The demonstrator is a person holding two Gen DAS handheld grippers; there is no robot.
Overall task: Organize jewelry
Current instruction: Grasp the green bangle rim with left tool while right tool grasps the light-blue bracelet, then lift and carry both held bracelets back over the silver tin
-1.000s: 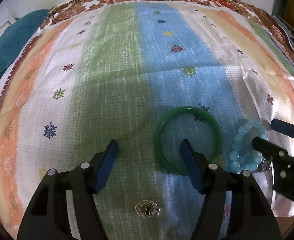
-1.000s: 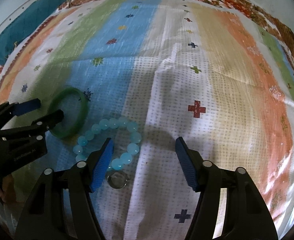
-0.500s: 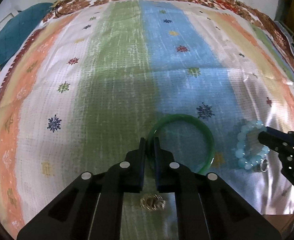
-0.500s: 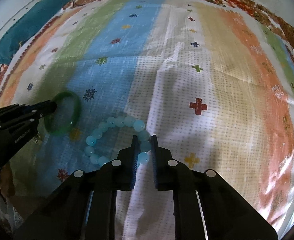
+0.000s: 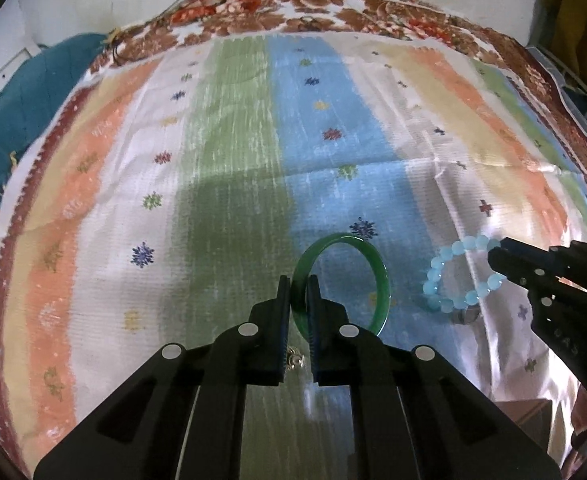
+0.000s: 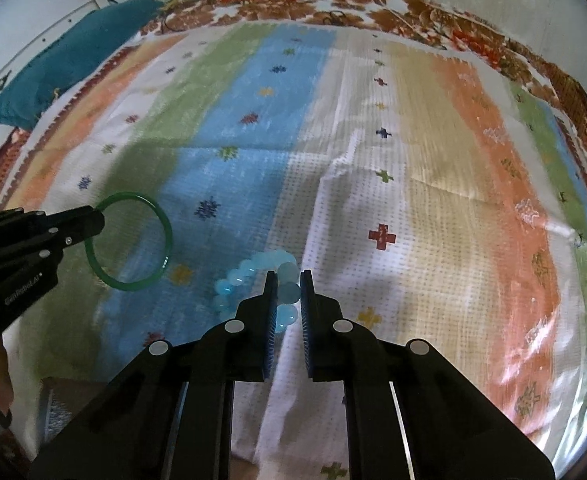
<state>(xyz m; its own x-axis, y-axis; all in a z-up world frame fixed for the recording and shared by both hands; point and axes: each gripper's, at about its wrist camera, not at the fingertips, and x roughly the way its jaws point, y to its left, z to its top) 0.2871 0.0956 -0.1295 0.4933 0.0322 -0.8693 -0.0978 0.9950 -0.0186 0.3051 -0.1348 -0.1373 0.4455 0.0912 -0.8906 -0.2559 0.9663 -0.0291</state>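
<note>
My left gripper (image 5: 299,286) is shut on the rim of a green bangle (image 5: 381,280) and holds it lifted above the striped cloth (image 5: 233,160); the bangle also shows in the right wrist view (image 6: 165,224), held by the left gripper (image 6: 95,220). My right gripper (image 6: 285,280) is shut on a light-blue bead bracelet (image 6: 245,270), also lifted; in the left wrist view the bracelet (image 5: 439,268) hangs from the right gripper (image 5: 497,258). A small silver ring (image 5: 467,316) lies below the bracelet. A small metal piece (image 5: 295,360) lies on the cloth under my left fingers.
The striped cloth covers a bed or table, with a brown floral border (image 5: 293,16) at the far edge. A teal cushion (image 5: 17,120) lies at the far left by the white wall. The cloth's near edge (image 6: 73,380) drops off at bottom left.
Both grippers closed from open onto their pieces, then lifted them: the bangle now stands tilted up off the cloth, and the bracelet hangs from the right fingers.
</note>
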